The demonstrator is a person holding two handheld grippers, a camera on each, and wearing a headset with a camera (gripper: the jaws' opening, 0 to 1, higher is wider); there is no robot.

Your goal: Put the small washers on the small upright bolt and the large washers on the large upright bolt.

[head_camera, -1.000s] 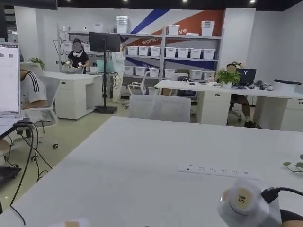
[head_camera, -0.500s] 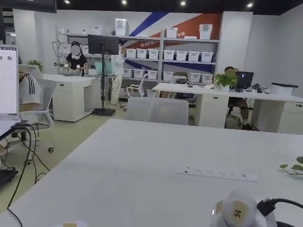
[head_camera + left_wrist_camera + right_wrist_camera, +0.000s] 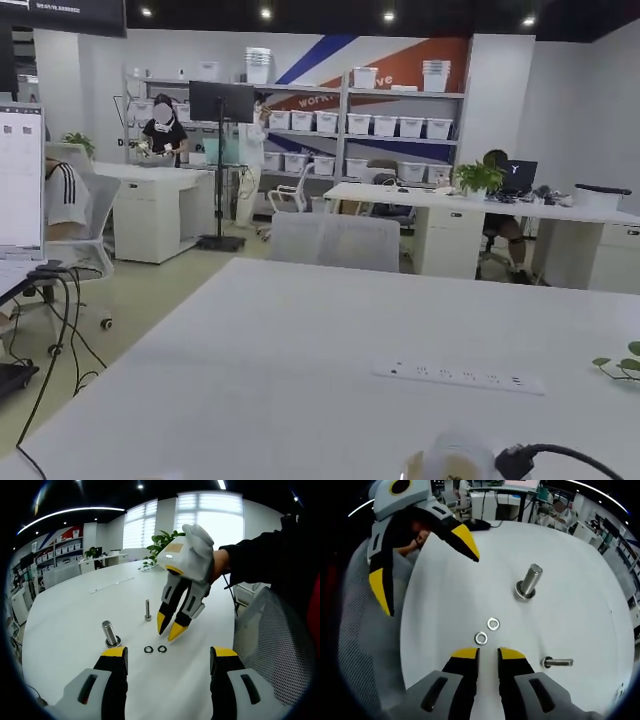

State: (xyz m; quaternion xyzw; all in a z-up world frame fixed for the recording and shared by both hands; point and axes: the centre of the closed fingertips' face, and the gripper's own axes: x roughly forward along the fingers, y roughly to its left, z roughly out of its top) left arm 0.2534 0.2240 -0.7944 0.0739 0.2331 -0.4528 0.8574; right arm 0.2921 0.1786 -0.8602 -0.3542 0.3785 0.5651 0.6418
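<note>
On the white table stands a large upright bolt (image 3: 110,631) (image 3: 529,582) with a washer around its base. A small upright bolt (image 3: 148,610) (image 3: 557,662) stands beyond it. Two small washers (image 3: 155,649) (image 3: 487,631) lie flat side by side on the table. My left gripper (image 3: 169,653) (image 3: 422,565) is open wide, just short of the washers. My right gripper (image 3: 488,653) (image 3: 168,629) hangs tips-down just above the washers, jaws close together with nothing between them. The top of a gripper (image 3: 450,466) with a cable peeks in at the bottom of the head view.
A white power strip (image 3: 460,378) lies across the table (image 3: 280,380), with plant leaves (image 3: 625,365) at its right edge. A mesh chair back (image 3: 280,645) stands beside the table. Desks, shelves and people are far behind.
The head view has tilted up a little. The gripper top at the lower right has slid lower and leftward in the picture, nearly out of it.
</note>
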